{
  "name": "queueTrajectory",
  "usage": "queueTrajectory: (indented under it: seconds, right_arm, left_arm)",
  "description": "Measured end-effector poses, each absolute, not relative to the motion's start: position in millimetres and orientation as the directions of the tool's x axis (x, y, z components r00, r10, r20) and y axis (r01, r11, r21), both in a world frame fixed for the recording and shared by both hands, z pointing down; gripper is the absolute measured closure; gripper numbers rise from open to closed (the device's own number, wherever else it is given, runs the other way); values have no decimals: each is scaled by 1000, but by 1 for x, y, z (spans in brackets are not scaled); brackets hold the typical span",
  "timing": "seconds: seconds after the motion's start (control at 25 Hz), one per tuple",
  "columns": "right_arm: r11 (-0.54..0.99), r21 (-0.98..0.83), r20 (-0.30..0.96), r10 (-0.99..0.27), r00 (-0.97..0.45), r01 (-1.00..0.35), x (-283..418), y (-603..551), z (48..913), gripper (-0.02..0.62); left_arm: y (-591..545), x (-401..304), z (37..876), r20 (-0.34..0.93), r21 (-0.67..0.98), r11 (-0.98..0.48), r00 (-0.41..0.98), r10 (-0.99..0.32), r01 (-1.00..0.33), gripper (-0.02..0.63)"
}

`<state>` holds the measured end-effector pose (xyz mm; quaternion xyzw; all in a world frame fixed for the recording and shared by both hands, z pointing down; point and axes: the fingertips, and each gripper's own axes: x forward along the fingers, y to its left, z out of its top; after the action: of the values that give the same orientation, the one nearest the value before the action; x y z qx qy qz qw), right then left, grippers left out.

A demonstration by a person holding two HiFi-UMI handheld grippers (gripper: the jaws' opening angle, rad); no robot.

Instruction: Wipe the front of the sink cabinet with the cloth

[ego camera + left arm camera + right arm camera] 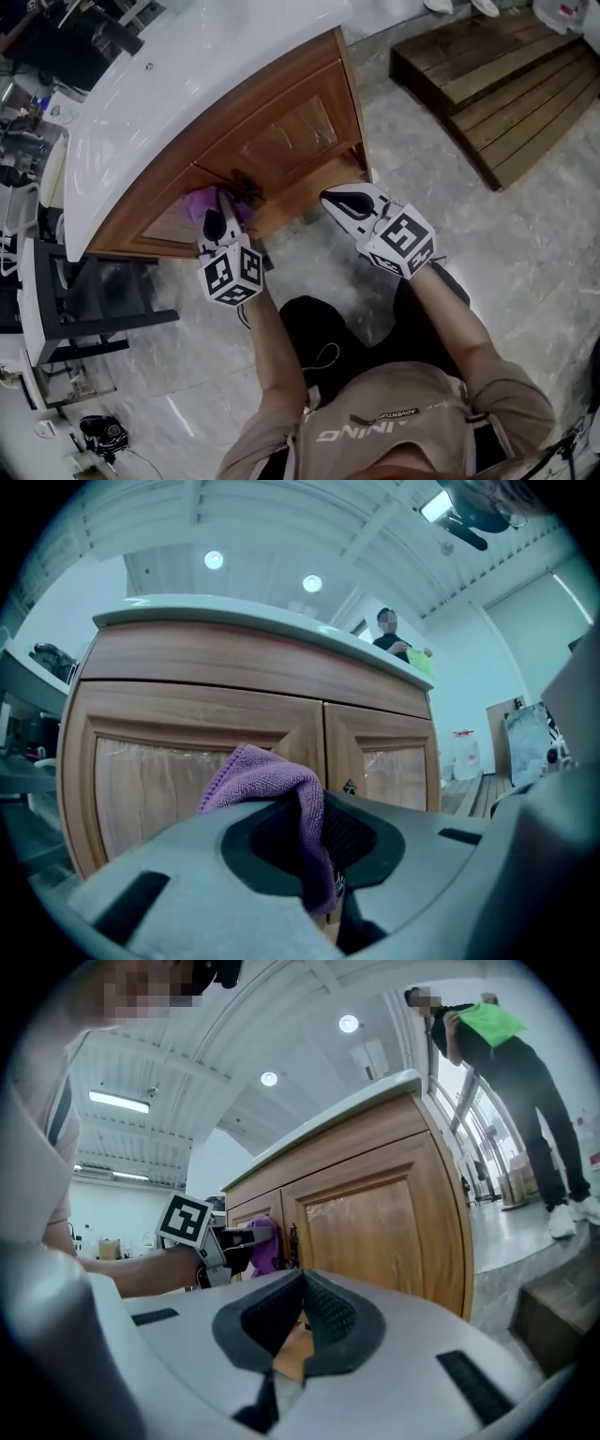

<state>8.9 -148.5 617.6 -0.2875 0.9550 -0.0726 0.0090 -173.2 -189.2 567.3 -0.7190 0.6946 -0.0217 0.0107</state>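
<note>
Left gripper [317, 850]: jaws clamped on a purple cloth [281, 794]; a fold rises above the tips and a strip hangs down between them.
Cloth position: in the head view it sits at the tip of the left gripper, against the lower part of one door of the sink cabinet [281, 141], close to the seam where the two doors meet. Whether it presses on the wood or hangs just off it cannot be told.
Right gripper [304, 1277]: jaw tips together, nothing between them; only wood shows through the gap behind the tips.
Right gripper position: low, beside the cabinet's bottom corner, well apart from the cloth, pointing toward the other door.
Arms: both forearms reach forward from the person; the marker cube [230, 277] on the left gripper faces up, and the right gripper's cube is tilted.
Cabinet: brown wood, two panelled doors with glossy film on the panels and small dark handles [246, 180] at the centre seam.
Countertop [187, 66]: white, curved, overhanging the doors.
Floor [525, 244]: pale grey, marbled.
Wooden platform [506, 84]: dark slats, lying on the floor off the cabinet's right side.
Bystander [497, 1063]: a person in a green top standing beyond the far end of the cabinet.
</note>
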Motion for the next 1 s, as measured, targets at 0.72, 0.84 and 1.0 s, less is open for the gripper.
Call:
queueTrajectory:
  seconds: [0.72, 0.84, 1.0]
  right_arm:
    - [766, -142, 58, -626, -778, -627, 50, -156, 633, 584]
    - [752, -136, 65, -643, -763, -645, 62, -156, 632, 584]
    - [725, -95, 53, -680, -731, -682, 86, -162, 616, 584]
  left_arm:
    - [-227, -64, 583, 35, -121, -244, 241, -970, -962, 569]
    - [-244, -32, 585, 37, -42, -330, 328, -944, -943, 569]
    - [-266, 5, 575, 7, -8, -391, 391, -921, -921, 569]
